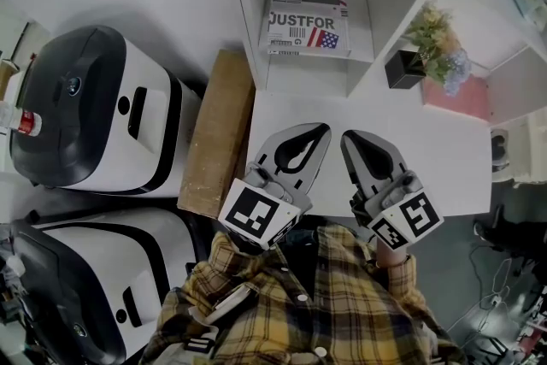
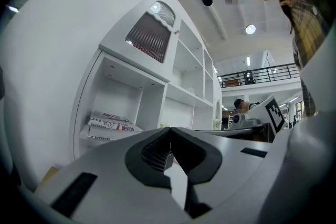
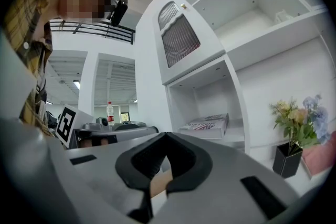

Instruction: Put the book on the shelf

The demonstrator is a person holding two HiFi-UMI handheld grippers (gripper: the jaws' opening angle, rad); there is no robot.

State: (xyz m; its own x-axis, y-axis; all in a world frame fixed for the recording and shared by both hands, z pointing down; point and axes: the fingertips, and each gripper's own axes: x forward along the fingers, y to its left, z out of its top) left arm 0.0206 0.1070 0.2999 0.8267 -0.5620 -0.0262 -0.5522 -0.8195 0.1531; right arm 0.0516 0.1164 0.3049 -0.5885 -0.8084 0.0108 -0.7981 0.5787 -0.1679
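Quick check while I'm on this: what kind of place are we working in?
Probably a lab or demo hall with a staged home corner: a white shelf unit holding a book, flowers in a black vase, white-and-black machines alongside, and a railed upper gallery behind.

The book [image 1: 306, 13], white-covered with flag prints and dark lettering, is laid flat, cover up, in the left compartment of the white shelf [image 1: 242, 30], far side.
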